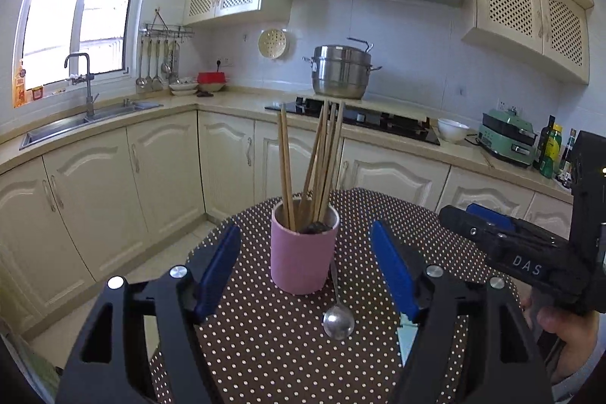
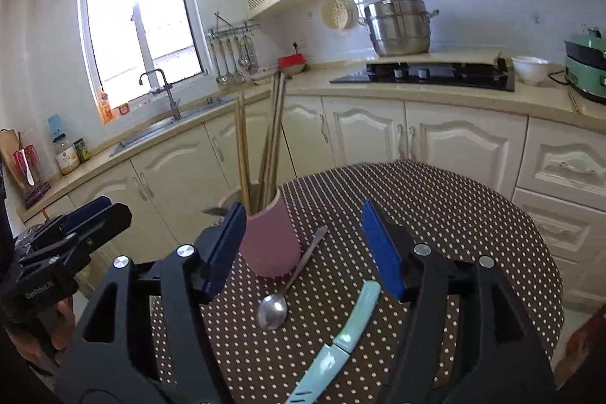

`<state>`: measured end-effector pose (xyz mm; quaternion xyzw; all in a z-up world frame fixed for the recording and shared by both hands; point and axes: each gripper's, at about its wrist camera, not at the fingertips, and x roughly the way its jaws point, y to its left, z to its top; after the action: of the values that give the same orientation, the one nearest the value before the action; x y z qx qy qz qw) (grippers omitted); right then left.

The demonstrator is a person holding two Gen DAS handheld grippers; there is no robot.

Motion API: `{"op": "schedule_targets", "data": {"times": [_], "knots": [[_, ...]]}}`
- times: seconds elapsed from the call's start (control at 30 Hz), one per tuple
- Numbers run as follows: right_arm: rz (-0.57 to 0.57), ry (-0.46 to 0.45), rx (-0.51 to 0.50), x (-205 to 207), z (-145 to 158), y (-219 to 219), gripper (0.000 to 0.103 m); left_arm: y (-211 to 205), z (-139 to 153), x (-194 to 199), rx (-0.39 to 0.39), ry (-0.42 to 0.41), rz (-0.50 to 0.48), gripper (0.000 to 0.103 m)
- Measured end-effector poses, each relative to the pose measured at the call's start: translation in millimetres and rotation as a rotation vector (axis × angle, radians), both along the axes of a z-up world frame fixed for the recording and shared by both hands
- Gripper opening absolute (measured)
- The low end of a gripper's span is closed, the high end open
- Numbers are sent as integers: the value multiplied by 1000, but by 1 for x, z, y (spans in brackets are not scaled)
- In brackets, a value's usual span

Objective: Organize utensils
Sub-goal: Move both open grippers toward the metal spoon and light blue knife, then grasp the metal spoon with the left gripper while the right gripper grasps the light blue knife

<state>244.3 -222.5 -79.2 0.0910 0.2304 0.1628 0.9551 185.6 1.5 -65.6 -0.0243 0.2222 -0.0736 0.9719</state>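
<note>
A pink cup [image 1: 303, 256] stands on the round polka-dot table [image 1: 265, 347] and holds several wooden chopsticks [image 1: 322, 161]. A metal spoon [image 1: 338, 320] lies flat in front of it, bowl toward me. My left gripper [image 1: 306, 271] is open and empty, its blue fingers either side of the cup but nearer me. In the right wrist view the cup [image 2: 267, 245], the chopsticks [image 2: 265, 146], the spoon [image 2: 272, 309] and a light-blue knife [image 2: 341, 336] lie on the table [image 2: 454, 214]. My right gripper [image 2: 303, 252] is open and empty above the spoon.
Cream cabinets and a counter ring the table, with a sink [image 1: 91, 116], a black hob [image 1: 360, 118] with a steel pot [image 1: 341, 72], a white bowl [image 1: 452, 129] and a green appliance [image 1: 507, 139]. The right gripper's body [image 1: 530, 252] sits at the table's right.
</note>
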Motion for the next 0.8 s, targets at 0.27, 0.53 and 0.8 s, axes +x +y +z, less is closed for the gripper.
{"op": "schedule_targets", "data": {"times": [0.27, 0.53, 0.8], "knots": [[-57, 318, -96, 32, -82, -1, 64, -7, -48, 19, 16, 204, -43, 70], [-36, 448, -207, 59, -127, 17, 59, -13, -91, 40, 37, 344, -68, 70], [51, 433, -297, 63, -127, 1, 27, -48, -120, 76, 108, 409, -103, 70]]}}
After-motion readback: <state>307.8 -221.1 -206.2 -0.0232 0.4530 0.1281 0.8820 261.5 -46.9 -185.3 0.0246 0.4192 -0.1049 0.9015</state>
